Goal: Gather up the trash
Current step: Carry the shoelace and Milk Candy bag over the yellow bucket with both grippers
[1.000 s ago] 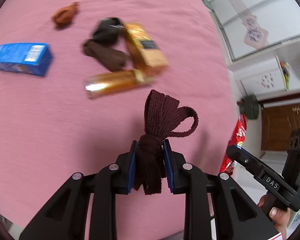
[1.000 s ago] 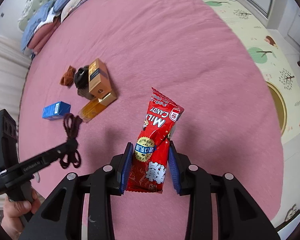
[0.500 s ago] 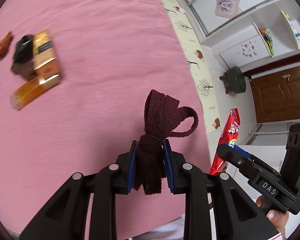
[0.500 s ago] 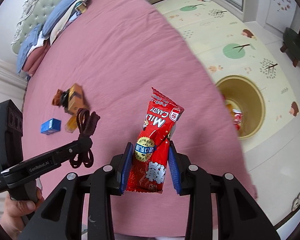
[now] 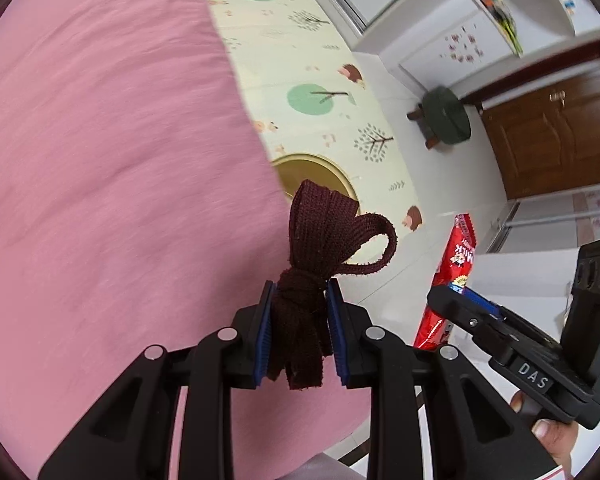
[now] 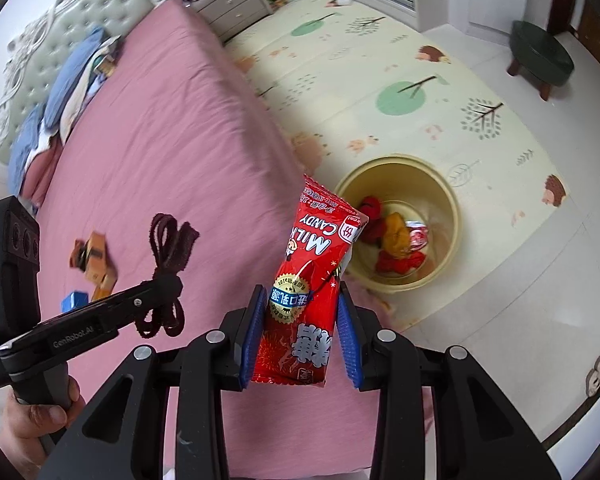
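Below my fingers spreads the bed (image 6: 160,152), covered in a pink sheet (image 5: 100,160). Far across it lie a small blue box (image 6: 74,300) and, just beside it, a cluster of orange-brown cartons (image 6: 96,264). Folded blue and white bedding (image 6: 64,96) is piled at the tufted headboard (image 6: 32,40). Beside the bed, a patterned play mat (image 6: 400,60) covers the floor (image 6: 540,320), and a yellow bin (image 6: 448,200) stands on the mat. A green stool (image 6: 540,56) stands on the bare tile.
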`<state>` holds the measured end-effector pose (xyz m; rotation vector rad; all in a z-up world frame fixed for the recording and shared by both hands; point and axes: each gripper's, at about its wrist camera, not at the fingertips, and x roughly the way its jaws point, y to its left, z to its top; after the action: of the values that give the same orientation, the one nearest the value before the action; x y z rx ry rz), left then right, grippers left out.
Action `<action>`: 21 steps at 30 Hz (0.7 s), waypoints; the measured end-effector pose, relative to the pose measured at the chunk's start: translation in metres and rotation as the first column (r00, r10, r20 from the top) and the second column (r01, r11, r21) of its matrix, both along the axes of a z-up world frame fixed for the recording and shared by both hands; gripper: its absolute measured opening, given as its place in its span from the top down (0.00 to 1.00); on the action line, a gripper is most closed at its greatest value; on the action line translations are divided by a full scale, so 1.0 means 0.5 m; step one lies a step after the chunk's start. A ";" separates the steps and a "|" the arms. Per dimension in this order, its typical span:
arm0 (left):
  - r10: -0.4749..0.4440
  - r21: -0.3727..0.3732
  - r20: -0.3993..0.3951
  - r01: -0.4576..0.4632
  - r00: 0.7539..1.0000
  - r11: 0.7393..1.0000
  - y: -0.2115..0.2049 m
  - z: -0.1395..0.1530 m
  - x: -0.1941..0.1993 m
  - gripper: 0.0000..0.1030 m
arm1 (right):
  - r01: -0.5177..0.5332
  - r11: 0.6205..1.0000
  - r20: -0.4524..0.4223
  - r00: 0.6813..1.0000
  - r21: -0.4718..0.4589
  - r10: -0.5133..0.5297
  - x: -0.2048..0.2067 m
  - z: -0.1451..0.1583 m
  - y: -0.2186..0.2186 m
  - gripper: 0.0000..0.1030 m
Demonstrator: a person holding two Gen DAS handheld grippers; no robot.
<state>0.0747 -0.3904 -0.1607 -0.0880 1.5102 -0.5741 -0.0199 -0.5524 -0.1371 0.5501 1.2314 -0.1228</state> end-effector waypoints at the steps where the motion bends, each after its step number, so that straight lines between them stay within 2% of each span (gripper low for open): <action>1: -0.005 -0.004 -0.009 0.005 1.000 1.000 -0.023 -0.008 0.006 0.75 | 0.006 1.000 0.000 1.000 -0.001 -0.006 0.000 -0.001 -0.010 0.67; 7: -0.066 -0.006 -0.026 0.066 0.997 0.998 -0.126 -0.035 0.038 0.75 | 0.061 0.998 -0.004 0.998 0.005 -0.061 0.001 -0.014 -0.098 0.67; 17: -0.162 -0.008 -0.011 0.162 0.987 0.987 -0.256 -0.054 0.088 0.72 | 0.109 0.994 0.007 0.994 0.009 -0.109 0.027 -0.021 -0.170 0.67; 19: -0.164 -0.022 -0.021 0.164 0.986 0.986 -0.265 -0.054 0.100 0.56 | 0.117 0.993 0.019 0.993 0.011 -0.117 0.035 -0.015 -0.182 0.65; 20: -0.150 -0.025 -0.027 0.149 0.988 0.988 -0.271 -0.053 0.108 0.33 | 0.126 0.992 0.023 0.992 0.003 -0.126 0.038 -0.013 -0.187 0.63; 21: -0.125 -0.038 -0.035 0.124 0.992 0.992 -0.270 -0.050 0.118 0.19 | 0.139 0.990 0.026 0.990 -0.004 -0.139 0.038 -0.010 -0.192 0.49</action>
<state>0.1337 -0.5256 -0.1855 -0.0320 1.5493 -0.7030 -0.0007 -0.6485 -0.1421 0.6306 1.1674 -0.2365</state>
